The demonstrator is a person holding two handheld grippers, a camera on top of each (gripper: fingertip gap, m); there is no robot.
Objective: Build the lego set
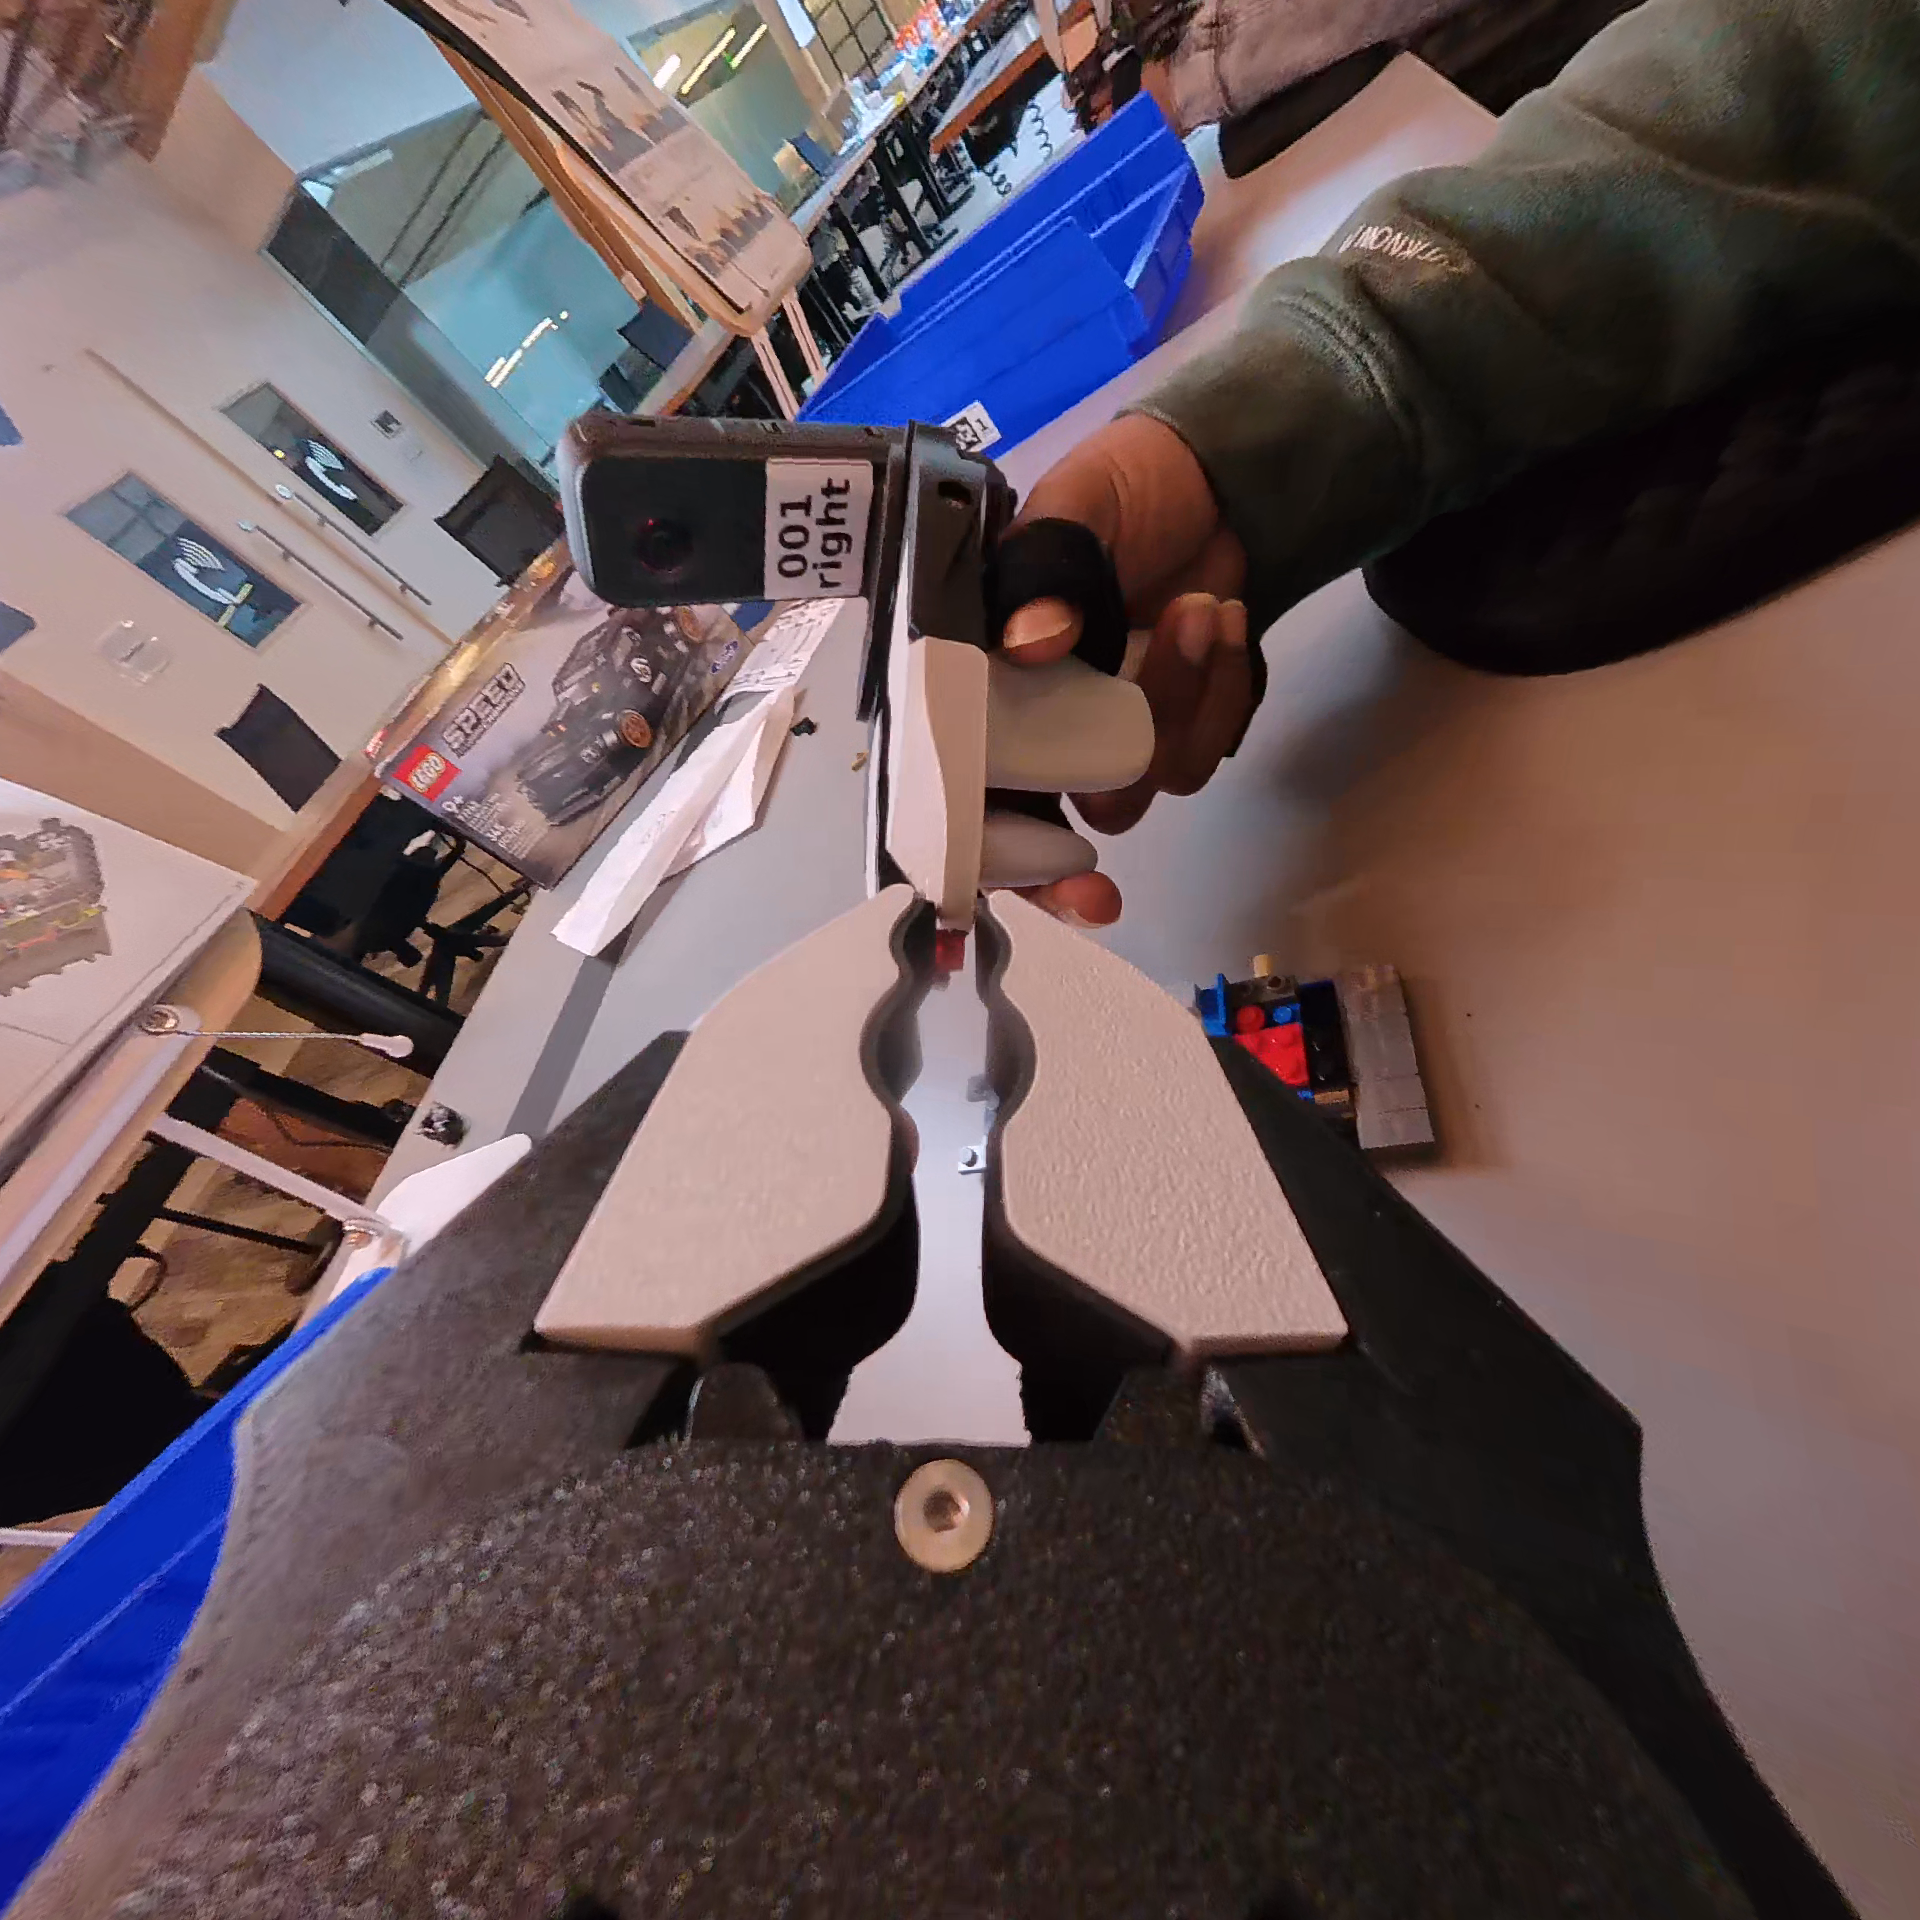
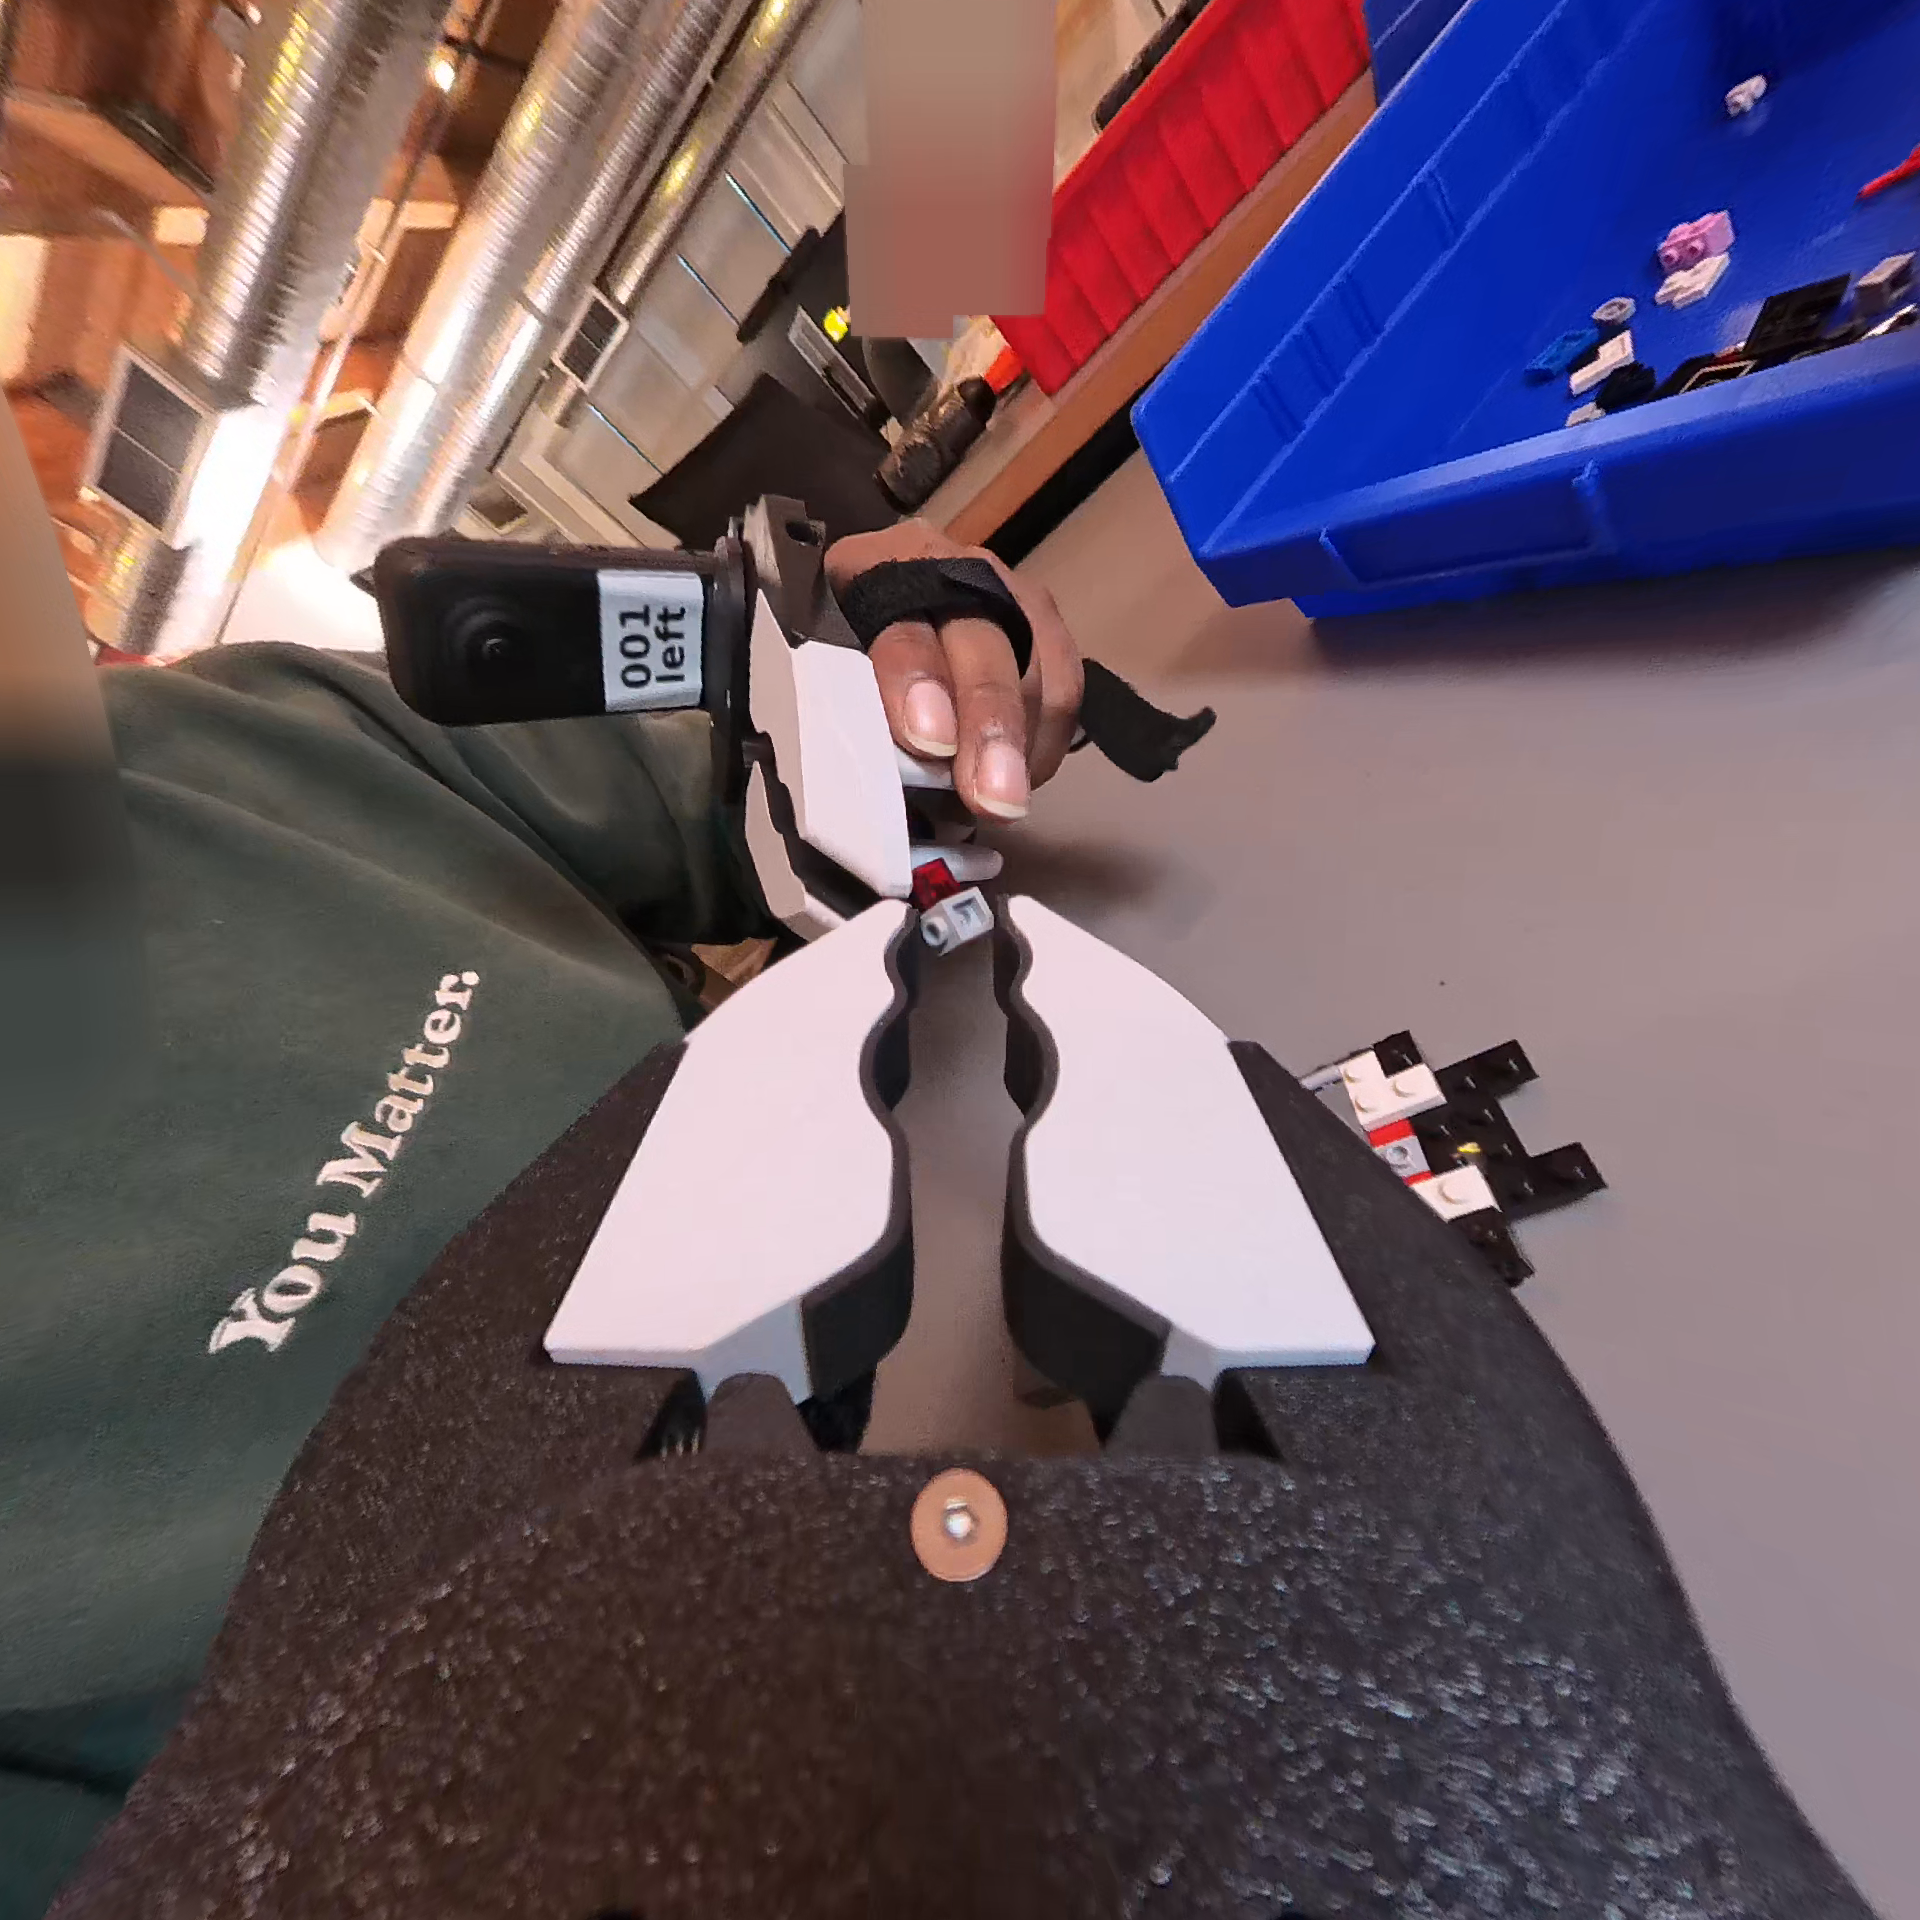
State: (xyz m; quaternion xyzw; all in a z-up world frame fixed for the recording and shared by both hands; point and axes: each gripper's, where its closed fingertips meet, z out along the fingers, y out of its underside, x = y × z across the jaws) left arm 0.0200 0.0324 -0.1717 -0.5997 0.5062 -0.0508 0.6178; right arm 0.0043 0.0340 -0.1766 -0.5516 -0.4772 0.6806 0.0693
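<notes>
**Rig and operator appearance**

Left gripper (image 1: pixel 948 940) and right gripper (image 2: pixel 951 925) matched: white wavy-edged fingers (image 2: pixel 769 1164) with black inner pads on a speckled black body (image 2: pixel 935 1714), one silver screw (image 2: pixel 958 1524) centred. Each carried a black labelled camera (image 1: pixel 717 520) and a black finger strap (image 2: pixel 935 597). The operator wore a dark green sweatshirt (image 2: pixel 260 1039) with white lettering.

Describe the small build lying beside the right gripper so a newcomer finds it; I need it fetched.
On the grey table, below the blue bin, look just past the right gripper. The flat black plate assembly lies there, stepped-edged with white and red pieces on top; the bin holds only loose bricks.
</notes>
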